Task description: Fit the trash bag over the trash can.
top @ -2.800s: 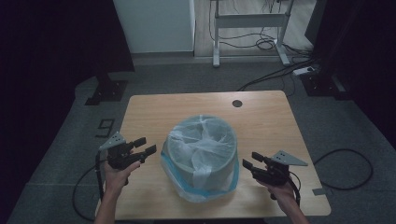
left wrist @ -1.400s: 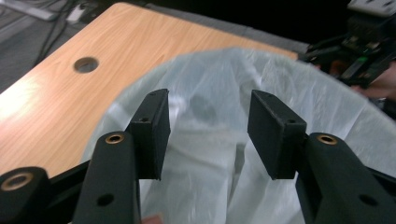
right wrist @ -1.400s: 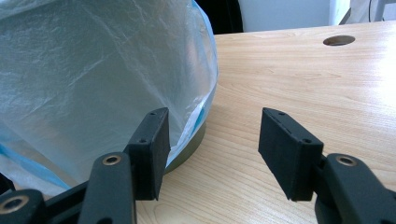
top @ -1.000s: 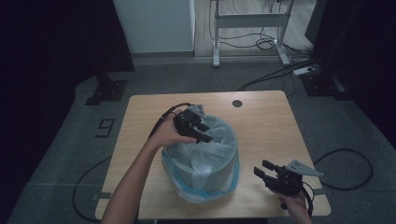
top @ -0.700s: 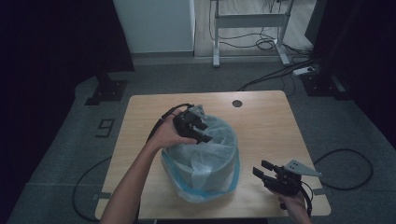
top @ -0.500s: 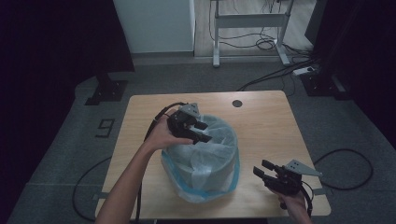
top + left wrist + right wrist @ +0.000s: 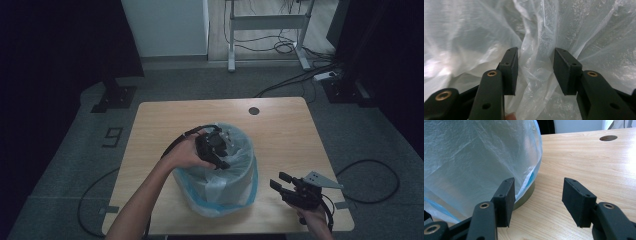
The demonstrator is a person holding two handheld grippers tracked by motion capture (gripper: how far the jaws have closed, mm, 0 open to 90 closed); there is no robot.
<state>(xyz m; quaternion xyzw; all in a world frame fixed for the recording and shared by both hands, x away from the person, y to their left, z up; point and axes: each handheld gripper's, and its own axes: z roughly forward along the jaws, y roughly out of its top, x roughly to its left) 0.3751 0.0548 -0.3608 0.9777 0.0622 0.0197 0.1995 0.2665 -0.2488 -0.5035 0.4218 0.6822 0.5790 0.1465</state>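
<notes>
Grey carpet surrounds a light wooden table, with black stands at the far left and right, a white panel behind, and a metal frame with cables on the floor beyond. Near the table's far edge sits a small round hole.

From the lower left of the high view, a bare forearm reaches up over the table to the bin, which stands at the middle of the tabletop, nearer the person's edge. A clear bag lines the bin and spills over its rim, and a blue edge of the plastic shows low around the outside. The left gripper hangs over the bin's mouth, pointing down into the bag, its cable looping back over the hand. In the left gripper view, a gathered fold of the bag runs up between the two black jaws; the jaws have just been closing, yet a gap still shows on each side of the fold, so they stand apart and press on nothing.

Right of the bin, near the table's front right corner, the right gripper is held low, jaws pointing towards the bin. In the right gripper view its jaws stand wide apart over bare wood, the left pad just beside the bag-covered bin wall, whose olive base rests on the table.
</notes>
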